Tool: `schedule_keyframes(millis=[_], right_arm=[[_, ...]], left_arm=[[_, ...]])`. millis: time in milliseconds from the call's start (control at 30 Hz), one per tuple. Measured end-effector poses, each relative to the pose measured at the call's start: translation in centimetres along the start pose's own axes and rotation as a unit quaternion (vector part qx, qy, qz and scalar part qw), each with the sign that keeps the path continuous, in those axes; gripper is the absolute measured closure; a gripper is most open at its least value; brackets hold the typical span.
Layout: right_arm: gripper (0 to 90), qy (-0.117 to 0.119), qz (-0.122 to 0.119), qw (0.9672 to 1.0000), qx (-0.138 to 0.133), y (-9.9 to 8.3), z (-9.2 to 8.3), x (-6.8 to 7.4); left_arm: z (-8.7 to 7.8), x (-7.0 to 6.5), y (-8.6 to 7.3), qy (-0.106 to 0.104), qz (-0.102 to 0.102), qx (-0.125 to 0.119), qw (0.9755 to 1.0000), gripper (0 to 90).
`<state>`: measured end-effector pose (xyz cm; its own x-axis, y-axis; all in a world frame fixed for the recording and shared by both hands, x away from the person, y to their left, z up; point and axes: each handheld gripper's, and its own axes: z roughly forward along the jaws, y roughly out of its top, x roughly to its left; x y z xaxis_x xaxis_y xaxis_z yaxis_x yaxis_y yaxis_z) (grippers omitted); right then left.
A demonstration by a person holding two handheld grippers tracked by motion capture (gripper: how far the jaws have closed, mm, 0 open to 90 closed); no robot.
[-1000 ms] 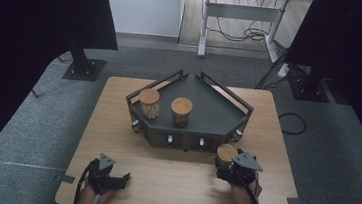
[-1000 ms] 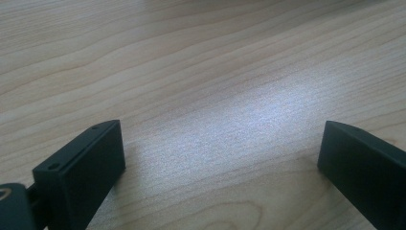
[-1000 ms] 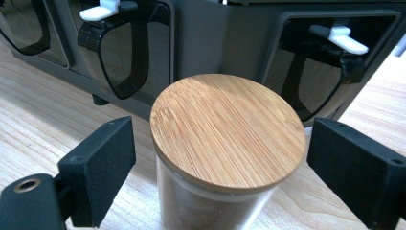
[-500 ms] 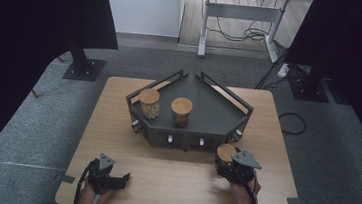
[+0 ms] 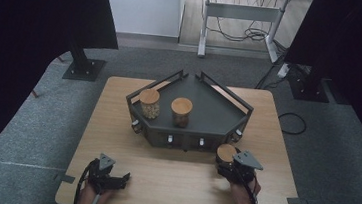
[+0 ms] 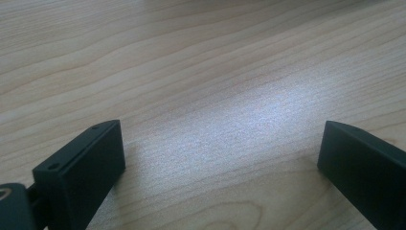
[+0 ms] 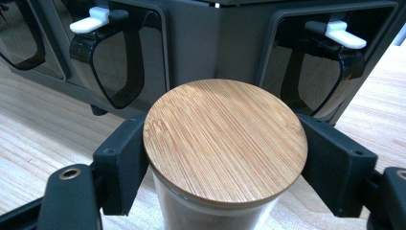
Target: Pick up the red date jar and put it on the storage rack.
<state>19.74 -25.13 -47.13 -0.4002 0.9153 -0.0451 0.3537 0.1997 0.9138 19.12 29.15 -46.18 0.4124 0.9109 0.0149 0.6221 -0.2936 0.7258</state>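
Dim, dark-edged high view; soft glare on the table (image 6: 268,110); near fingers (image 6: 81,167) slightly blurred.

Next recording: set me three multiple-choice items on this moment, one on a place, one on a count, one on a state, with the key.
1. Where does the glass jar with a round bamboo lid in the right claw stand?
A. On the dark grey metal rack
B. On the light wooden table, in front of the rack
C. On the floor

2. How many bamboo-lidded jars stand on the dark grey metal rack?
A. Two
B. One
C. Four

3. What state is the left claw in?
A. Shut on a jar
B. Shut on nothing
C. Open

Key: 1 B, the jar sits on the light wooden table before the rack; 2 A, two lids show on it; 3 C, its jaws stand apart over bare wood.
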Motion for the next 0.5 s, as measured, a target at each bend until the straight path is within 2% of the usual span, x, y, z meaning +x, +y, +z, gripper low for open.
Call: schedule_keyframes(millis=[500], right_arm=[[22.8, 0.000, -0.005, 1.0000, -0.008, 0.43, -0.98, 0.24]], left_arm=[[-0.02, 0.05, -0.02, -0.002, 0.002, 0.000, 1.0000, 2.0]])
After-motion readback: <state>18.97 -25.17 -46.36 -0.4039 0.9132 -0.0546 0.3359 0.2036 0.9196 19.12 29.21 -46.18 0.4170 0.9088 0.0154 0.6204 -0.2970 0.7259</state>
